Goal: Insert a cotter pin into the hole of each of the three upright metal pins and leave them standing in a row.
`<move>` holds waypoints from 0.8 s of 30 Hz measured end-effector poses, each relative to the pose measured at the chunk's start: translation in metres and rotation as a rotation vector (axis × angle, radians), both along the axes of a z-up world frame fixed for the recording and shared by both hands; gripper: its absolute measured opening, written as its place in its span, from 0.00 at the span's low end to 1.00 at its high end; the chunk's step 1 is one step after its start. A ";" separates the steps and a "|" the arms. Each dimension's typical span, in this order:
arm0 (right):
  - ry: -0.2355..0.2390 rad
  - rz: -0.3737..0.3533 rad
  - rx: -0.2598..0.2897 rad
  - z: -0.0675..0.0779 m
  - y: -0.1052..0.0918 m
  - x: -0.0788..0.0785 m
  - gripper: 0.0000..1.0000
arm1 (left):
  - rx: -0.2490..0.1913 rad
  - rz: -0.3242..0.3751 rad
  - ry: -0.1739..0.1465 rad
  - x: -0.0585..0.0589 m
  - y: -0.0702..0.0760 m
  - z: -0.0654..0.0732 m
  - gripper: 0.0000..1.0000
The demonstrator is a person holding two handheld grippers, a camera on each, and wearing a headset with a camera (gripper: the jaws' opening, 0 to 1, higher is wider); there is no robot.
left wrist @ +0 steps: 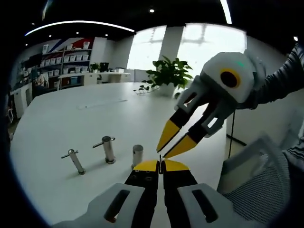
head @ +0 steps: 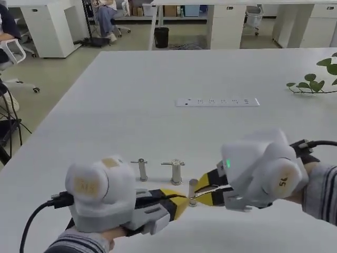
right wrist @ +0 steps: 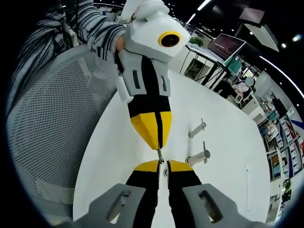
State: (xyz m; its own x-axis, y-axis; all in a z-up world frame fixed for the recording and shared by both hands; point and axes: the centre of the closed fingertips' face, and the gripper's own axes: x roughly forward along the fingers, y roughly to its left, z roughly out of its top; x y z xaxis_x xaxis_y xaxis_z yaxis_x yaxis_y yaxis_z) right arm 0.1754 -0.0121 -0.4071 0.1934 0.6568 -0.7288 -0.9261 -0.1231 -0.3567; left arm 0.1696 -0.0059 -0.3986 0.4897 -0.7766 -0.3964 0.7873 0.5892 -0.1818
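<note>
White table (head: 210, 74); left gripper (left wrist: 160, 165), right gripper (right wrist: 163, 166) tip-to-tip, fingers (left wrist: 147, 166) clenched on cotter pin (right wrist: 160, 156).

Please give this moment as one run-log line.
left gripper, right gripper: both shut on cotter pin | pin one, pin two: fitted | pin three: bare

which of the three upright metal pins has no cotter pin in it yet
The right-end pin in the head view: its top is bare. The middle pin and left pin each carry a cotter pin crosswise.
</note>
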 end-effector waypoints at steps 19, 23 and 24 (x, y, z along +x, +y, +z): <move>0.130 0.024 0.011 -0.006 0.002 -0.018 0.00 | 0.042 -0.148 -0.095 -0.015 -0.005 0.004 0.00; 0.113 0.035 0.003 -0.005 0.002 -0.020 0.00 | 0.052 -0.145 -0.093 -0.016 -0.003 0.001 0.00; 0.100 0.039 -0.002 -0.005 0.002 -0.020 0.00 | 0.059 -0.134 -0.092 -0.015 -0.003 0.000 0.00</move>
